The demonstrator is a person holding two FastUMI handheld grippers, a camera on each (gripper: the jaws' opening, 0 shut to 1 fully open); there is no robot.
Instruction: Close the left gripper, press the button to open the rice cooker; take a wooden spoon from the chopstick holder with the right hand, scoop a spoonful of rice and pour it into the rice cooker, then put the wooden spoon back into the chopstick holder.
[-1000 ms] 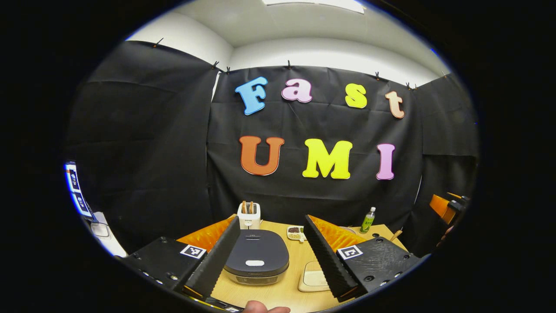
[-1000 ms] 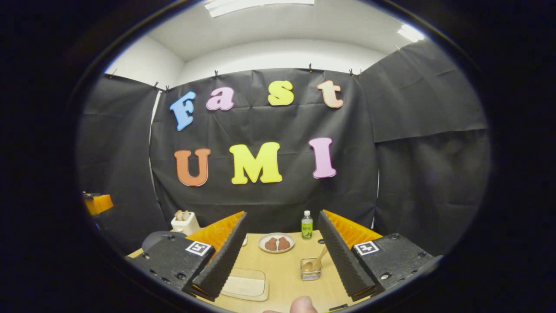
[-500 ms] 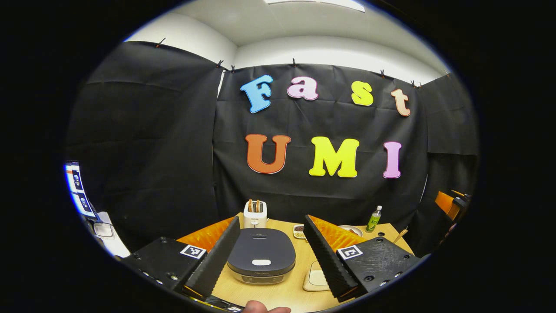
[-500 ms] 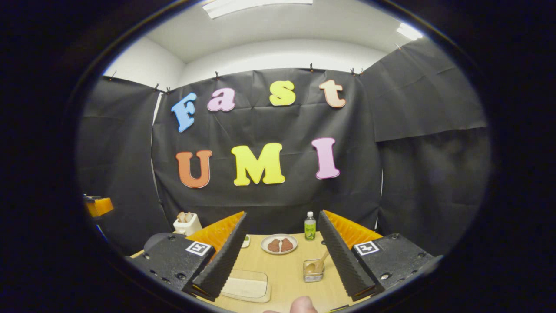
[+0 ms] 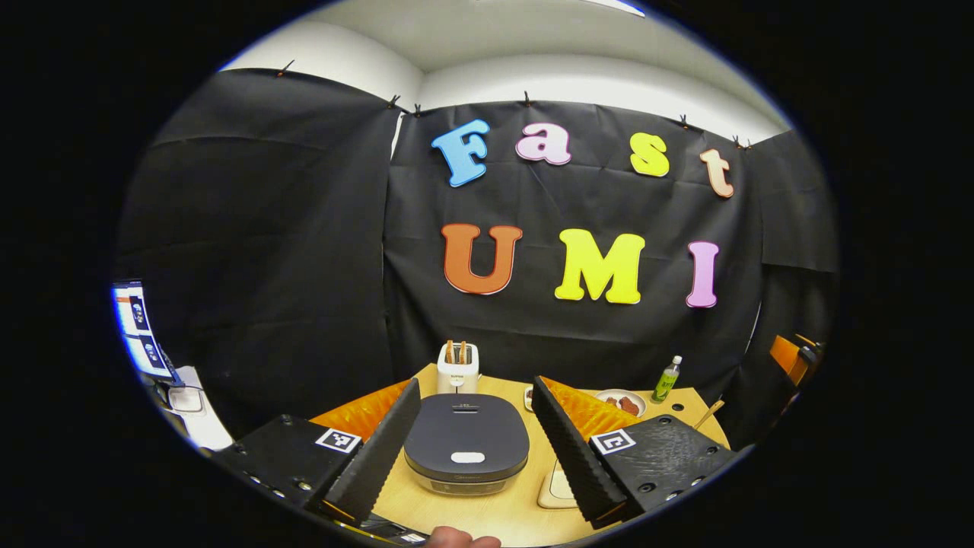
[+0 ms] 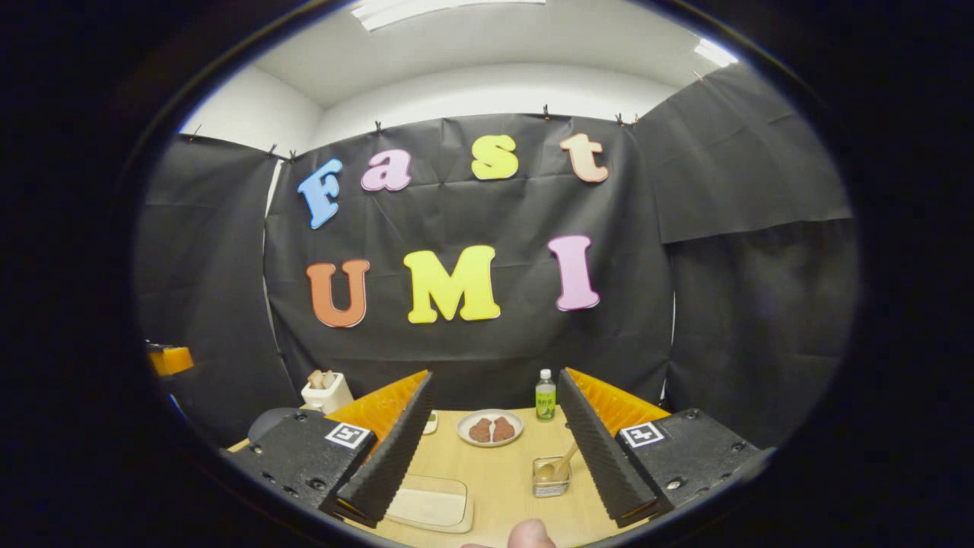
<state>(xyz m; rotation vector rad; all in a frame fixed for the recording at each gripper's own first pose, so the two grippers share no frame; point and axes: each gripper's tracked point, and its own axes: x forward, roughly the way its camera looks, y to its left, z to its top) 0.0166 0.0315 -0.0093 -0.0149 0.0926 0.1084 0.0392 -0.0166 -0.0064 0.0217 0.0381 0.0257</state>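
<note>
The dark rice cooker [image 5: 466, 441] sits shut on the wooden table [image 5: 502, 510], its white button [image 5: 467, 457] near the lid's front. Behind it stands the white chopstick holder [image 5: 458, 371] with wooden handles sticking up. My left gripper [image 5: 474, 384] is open above the table's near edge, and the cooker lies between its fingers. My right gripper [image 6: 495, 374] is open too and holds nothing. In the right gripper view the chopstick holder [image 6: 326, 390] and part of the rice cooker [image 6: 268, 421] stand far left. A small clear container [image 6: 551, 477] holds a wooden spoon.
A plate of brown food [image 6: 489, 428] and a green bottle [image 6: 545, 396] stand at the table's back. A pale flat tray [image 6: 429, 504] lies near the front, right of the cooker. A lit screen [image 5: 137, 327] is off to the left. A thumb [image 6: 533, 533] shows at the bottom.
The left gripper view has swung left and tilted down a little, so the cooker now sits centred between its fingers. The right gripper view has barely shifted. Both grippers stay open.
</note>
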